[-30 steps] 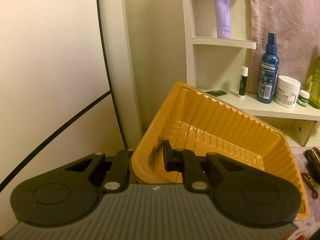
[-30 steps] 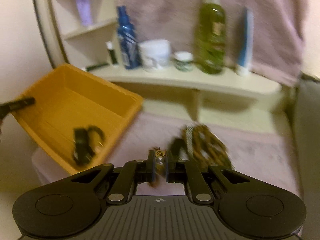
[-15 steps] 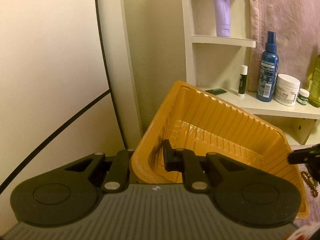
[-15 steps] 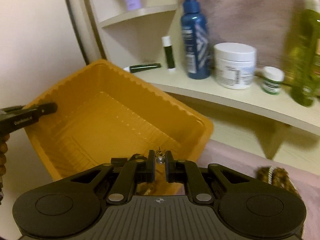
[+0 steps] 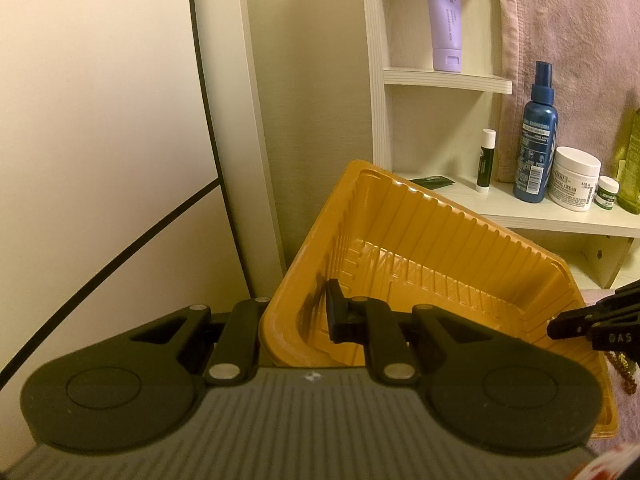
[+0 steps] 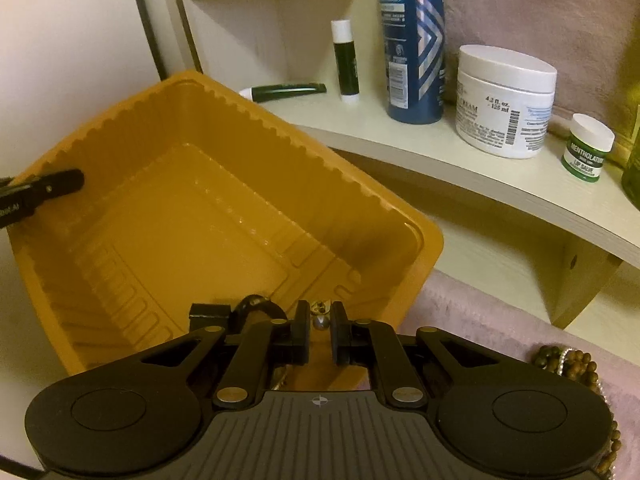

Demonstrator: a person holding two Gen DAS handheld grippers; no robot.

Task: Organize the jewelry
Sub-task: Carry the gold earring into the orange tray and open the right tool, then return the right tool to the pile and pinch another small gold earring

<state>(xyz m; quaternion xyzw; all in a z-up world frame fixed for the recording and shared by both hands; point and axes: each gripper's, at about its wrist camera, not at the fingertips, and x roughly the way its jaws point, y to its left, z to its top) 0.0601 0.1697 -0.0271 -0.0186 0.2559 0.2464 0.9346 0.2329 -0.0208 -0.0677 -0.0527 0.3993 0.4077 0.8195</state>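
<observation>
An orange plastic tray (image 5: 432, 240) stands tilted. My left gripper (image 5: 296, 316) is shut on its near-left wall; one finger is inside, the other outside. In the right wrist view the tray (image 6: 224, 184) fills the left, and the left gripper's finger (image 6: 44, 188) shows on its rim. My right gripper (image 6: 320, 332) is shut on a small gold and silver piece of jewelry (image 6: 319, 312), held over the tray's near edge. A black clip-like item (image 6: 236, 312) lies in the tray beside it. The right gripper's fingertips (image 5: 568, 322) show at the tray's right rim.
A cream shelf (image 6: 460, 160) behind holds a blue spray bottle (image 6: 414, 40), a white cream jar (image 6: 504, 100), a lip salve pot (image 6: 586, 148) and a lip balm stick (image 6: 345, 60). Beaded bracelets (image 6: 572, 364) lie on the pink cloth (image 6: 480, 320) at right. A white wall stands left.
My right gripper has carried the small jewelry piece left from the pink cloth to over the tray. The left gripper keeps holding the tilted tray.
</observation>
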